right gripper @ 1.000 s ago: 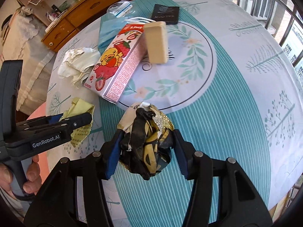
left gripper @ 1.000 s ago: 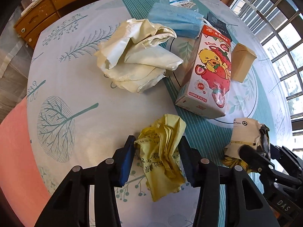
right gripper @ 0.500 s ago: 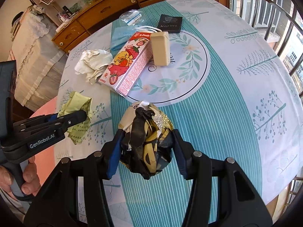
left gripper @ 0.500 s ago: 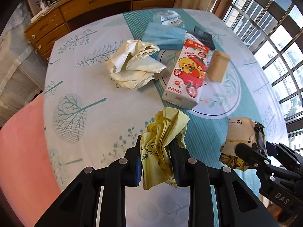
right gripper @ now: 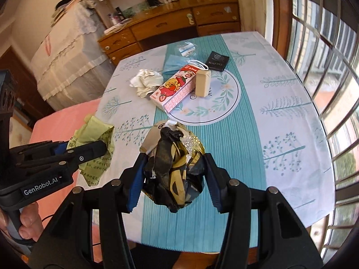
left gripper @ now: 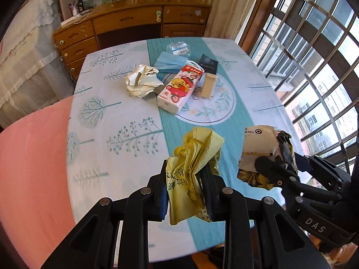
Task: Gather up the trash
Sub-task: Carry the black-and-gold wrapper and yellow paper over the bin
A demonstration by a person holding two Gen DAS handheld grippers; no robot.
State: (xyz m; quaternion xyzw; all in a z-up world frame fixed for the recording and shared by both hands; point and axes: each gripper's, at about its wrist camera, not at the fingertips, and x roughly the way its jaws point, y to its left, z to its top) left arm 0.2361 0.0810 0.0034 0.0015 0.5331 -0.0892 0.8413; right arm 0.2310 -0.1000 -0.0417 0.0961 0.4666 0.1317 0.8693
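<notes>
A crumpled yellow wrapper (left gripper: pixel 193 170) printed with dark characters is pinched between the blue-padded fingers of the left gripper (left gripper: pixel 186 190), raised above the near edge of the table (left gripper: pixel 125 139); its loose end hangs down below the fingers. Just to that gripper's right, the right gripper (right gripper: pixel 172 177) clamps a crumpled black-and-gold wrapper (right gripper: pixel 175 165) with a pale paper flap on its far side, likewise held off the tablecloth. The two grippers sit side by side at about the same height, near each other but apart. Ahead of both, well beyond the fingertips, a strawberry milk carton (left gripper: pixel 179 89) with a cartoon duck lies on its side, partly over the round leaf-wreath print of the cloth. A small tan box (left gripper: pixel 208 85) stands upright just to the carton's right, and a wad of crumpled cream paper (left gripper: pixel 142 83) lies just to its left. Farther still are a stack of blue face masks (left gripper: pixel 170 61), a clear plastic packet (left gripper: pixel 179 48) and a dark flat card (left gripper: pixel 208 63). Behind the table stands a wooden sideboard (left gripper: pixel 125 24) with drawers, and barred windows (left gripper: pixel 314 67) run along the right.
</notes>
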